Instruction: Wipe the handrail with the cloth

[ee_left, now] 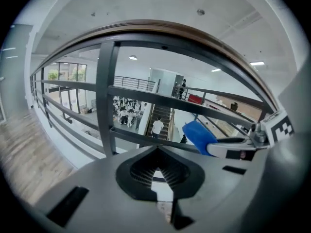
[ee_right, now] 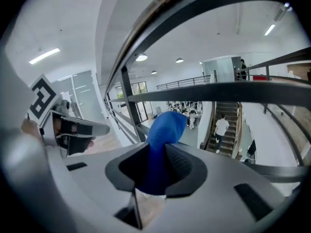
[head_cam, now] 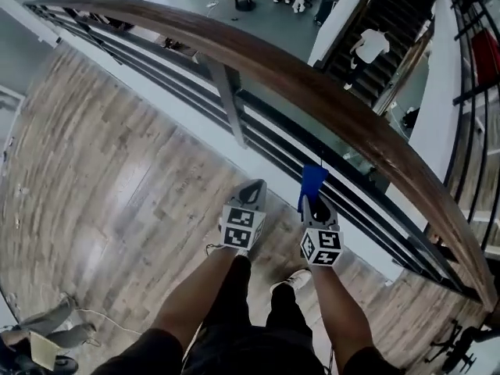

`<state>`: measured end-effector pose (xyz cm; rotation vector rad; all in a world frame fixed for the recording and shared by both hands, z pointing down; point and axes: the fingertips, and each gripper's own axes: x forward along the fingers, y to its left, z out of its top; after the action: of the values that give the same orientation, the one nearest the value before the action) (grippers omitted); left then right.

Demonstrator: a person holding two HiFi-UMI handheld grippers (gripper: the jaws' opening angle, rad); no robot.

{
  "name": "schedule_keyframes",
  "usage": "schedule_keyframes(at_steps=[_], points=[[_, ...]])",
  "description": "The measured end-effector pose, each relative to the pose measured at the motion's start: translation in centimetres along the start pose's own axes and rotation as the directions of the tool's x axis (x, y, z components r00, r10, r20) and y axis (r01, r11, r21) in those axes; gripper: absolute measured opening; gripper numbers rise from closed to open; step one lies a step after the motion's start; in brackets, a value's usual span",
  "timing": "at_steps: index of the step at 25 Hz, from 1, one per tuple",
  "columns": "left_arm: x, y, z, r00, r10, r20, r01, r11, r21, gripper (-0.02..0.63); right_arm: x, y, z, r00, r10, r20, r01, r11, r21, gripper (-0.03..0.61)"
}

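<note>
The brown wooden handrail (head_cam: pixel 312 92) curves from the upper left down to the right, above dark metal rails; in the left gripper view the handrail (ee_left: pixel 194 35) arches overhead. My right gripper (head_cam: pixel 315 203) is shut on a blue cloth (head_cam: pixel 312 180), which sticks up from its jaws below the rail and does not touch it. In the right gripper view the cloth (ee_right: pixel 165 125) fills the gripper (ee_right: pixel 158 152). My left gripper (head_cam: pixel 251 191) hovers beside it on the left, shut and holding nothing (ee_left: pixel 156 155). The cloth (ee_left: pixel 197 135) also shows at the right of the left gripper view.
A grey metal post (head_cam: pixel 230 104) and horizontal bars (head_cam: pixel 172 76) stand under the rail. Wood floor (head_cam: pixel 101 186) spreads to the left. Beyond the railing are a lower hall with people and a staircase (head_cam: pixel 383 45). My shoe (head_cam: pixel 293 282) is below the grippers.
</note>
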<state>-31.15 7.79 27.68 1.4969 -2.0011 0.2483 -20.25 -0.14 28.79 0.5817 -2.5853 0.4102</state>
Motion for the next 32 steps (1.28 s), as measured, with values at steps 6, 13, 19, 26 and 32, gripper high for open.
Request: schedule_keyframes(at_steps=[6, 13, 19, 26, 32], points=[[0.3, 12.5, -1.1, 0.996, 0.086, 0.005, -0.086, 0.996, -0.034, 0.003, 11.5, 4.7, 0.3, 0.999, -0.037, -0.006, 0.037, 0.999, -0.002, 0.100], [0.6, 19.7, -2.2, 0.994, 0.110, -0.028, -0.111, 0.993, -0.049, 0.003, 23.4, 8.3, 3.3, 0.998, -0.064, -0.018, 0.064, 0.998, -0.024, 0.100], [1.0, 22.8, -1.9, 0.993, 0.120, 0.005, -0.120, 0.991, -0.057, 0.003, 29.8, 12.1, 4.8, 0.996, -0.055, -0.071, 0.054, 0.998, -0.020, 0.100], [0.7, 24.3, -4.1, 0.991, 0.124, -0.047, -0.128, 0.987, -0.093, 0.003, 32.8, 12.3, 4.0, 0.986, -0.116, -0.118, 0.116, 0.993, -0.009, 0.100], [0.7, 23.0, -5.0, 0.991, 0.116, -0.066, -0.121, 0.989, -0.084, 0.003, 32.1, 11.7, 3.6, 0.984, -0.101, -0.144, 0.106, 0.994, 0.026, 0.100]])
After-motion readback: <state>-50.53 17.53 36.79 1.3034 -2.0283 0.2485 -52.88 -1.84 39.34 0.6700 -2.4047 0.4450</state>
